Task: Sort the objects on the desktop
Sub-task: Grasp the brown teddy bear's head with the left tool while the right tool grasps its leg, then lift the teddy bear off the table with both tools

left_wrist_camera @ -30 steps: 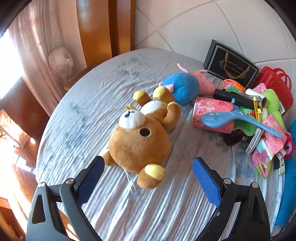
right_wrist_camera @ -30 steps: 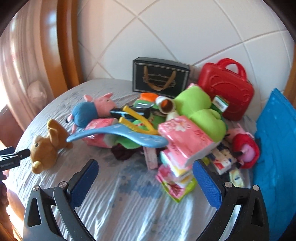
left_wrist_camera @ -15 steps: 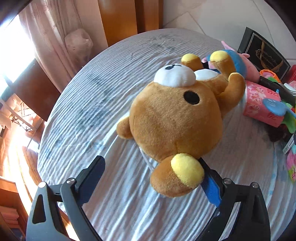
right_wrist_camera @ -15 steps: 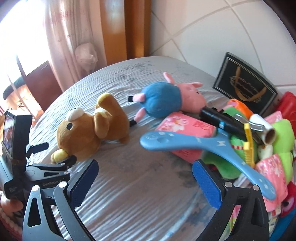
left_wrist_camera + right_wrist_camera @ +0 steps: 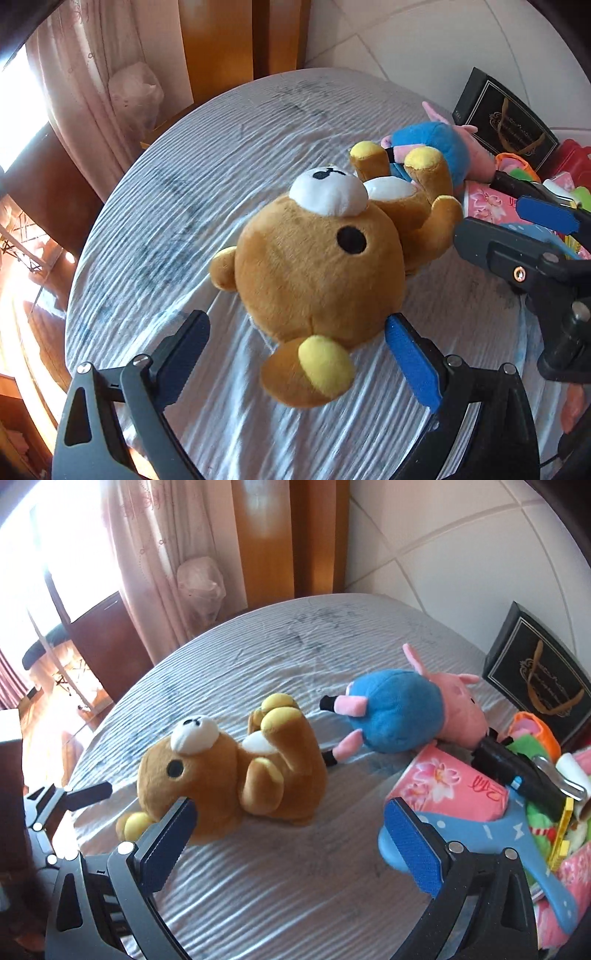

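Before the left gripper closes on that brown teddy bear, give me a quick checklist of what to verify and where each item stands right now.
1. Left hand-held gripper open: ok, jaws spread wide.
2. Brown teddy bear between the jaws: ok for its ear and lower head; the body lies beyond.
3. Pad contact: cannot tell; the right pad looks close to the head.
4. Bear free of the blue and pink pig plush: cannot tell; its feet overlap the pig in the left view.
5. Right hand-held gripper out of the way: ok, open, empty, off to the side.
6. Tablecloth snagging: cannot tell.

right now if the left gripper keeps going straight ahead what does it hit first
Most likely the brown teddy bear: its ear and head already sit between the open left gripper fingers, ahead of the blue-bodied pig plush.
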Demonstrator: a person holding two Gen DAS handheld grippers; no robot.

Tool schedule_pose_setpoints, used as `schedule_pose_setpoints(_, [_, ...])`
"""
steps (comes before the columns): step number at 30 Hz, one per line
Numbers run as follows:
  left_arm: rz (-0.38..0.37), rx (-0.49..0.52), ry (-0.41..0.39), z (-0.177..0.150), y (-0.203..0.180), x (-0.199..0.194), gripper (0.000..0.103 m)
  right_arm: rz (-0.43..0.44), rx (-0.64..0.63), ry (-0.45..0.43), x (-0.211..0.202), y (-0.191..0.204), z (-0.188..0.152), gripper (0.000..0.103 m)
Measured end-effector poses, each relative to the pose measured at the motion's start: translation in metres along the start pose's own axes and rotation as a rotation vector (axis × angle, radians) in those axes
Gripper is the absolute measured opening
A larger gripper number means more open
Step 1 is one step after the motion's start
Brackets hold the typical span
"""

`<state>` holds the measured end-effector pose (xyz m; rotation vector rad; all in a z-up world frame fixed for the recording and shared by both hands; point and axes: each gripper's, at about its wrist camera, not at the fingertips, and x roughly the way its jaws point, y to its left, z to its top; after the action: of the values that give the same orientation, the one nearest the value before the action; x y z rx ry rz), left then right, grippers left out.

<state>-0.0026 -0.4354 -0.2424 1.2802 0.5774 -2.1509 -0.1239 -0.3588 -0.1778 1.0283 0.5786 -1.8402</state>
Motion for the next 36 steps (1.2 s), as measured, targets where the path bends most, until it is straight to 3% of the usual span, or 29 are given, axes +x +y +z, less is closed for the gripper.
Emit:
schedule_pose_setpoints(3, [-0.064, -0.035, 0.029, 0.005, 0.0, 0.017, 0.098, 0.0, 0.009, 0.04, 0.021, -0.004, 0.005, 0.083])
schedule_pose_setpoints(8, [-0.097, -0.021, 0.05, 0.012, -0.003, 0.027, 0.098, 0.025, 0.025, 0.08, 0.054, -0.007, 0.007, 0.083])
schedule_pose_setpoints(11, [-0.054, 0.015, 0.061, 0.013, -0.012, 0.032, 0.098, 0.032, 0.03, 0.089, 0.065, -0.011, 0.009, 0.083])
schedule_pose_setpoints(12, [-0.035, 0.024, 0.062, 0.013, -0.013, 0.034, 0.098, 0.046, 0.032, 0.097, 0.068, -0.013, 0.008, 0.079])
schedule_pose_setpoints(14, [0.004, 0.042, 0.057, 0.013, -0.008, 0.035, 0.098, 0.105, 0.046, 0.106, 0.067, -0.014, 0.007, 0.062])
schedule_pose_setpoints(15, [0.032, 0.055, 0.049, 0.012, -0.003, 0.033, 0.098, 0.12, 0.043, 0.111, 0.066, -0.012, 0.006, 0.061])
schedule_pose_setpoints(17, [0.054, 0.066, 0.056, 0.01, 0.008, 0.035, 0.098, 0.139, 0.022, 0.121, 0.064, -0.004, 0.004, 0.061])
schedule_pose_setpoints(20, [0.009, 0.045, 0.076, 0.011, 0.015, 0.039, 0.098, 0.143, -0.002, 0.104, 0.06, 0.006, 0.001, 0.067])
schedule_pose_setpoints(22, [0.024, 0.069, 0.044, 0.012, 0.007, 0.037, 0.098, 0.108, -0.017, 0.098, 0.066, 0.006, 0.002, 0.089])
schedule_pose_setpoints(24, [0.029, 0.073, 0.012, 0.015, 0.002, 0.037, 0.098, 0.082, -0.014, 0.076, 0.075, -0.001, 0.006, 0.092])
schedule_pose_setpoints(26, [0.01, 0.062, -0.002, 0.019, 0.002, 0.039, 0.093, 0.127, 0.006, 0.076, 0.084, -0.008, 0.009, 0.086])
schedule_pose_setpoints(28, [0.006, 0.054, -0.011, 0.02, 0.001, 0.039, 0.088, 0.204, 0.027, 0.076, 0.084, -0.011, 0.009, 0.064])
schedule_pose_setpoints(33, [0.011, 0.07, -0.035, 0.018, 0.0, 0.026, 0.082, 0.132, -0.001, 0.038, 0.071, 0.003, 0.006, 0.056])
schedule_pose_setpoints(36, [0.039, 0.111, -0.089, 0.017, -0.006, 0.008, 0.081, 0.12, 0.004, 0.007, 0.058, 0.006, 0.004, 0.049])
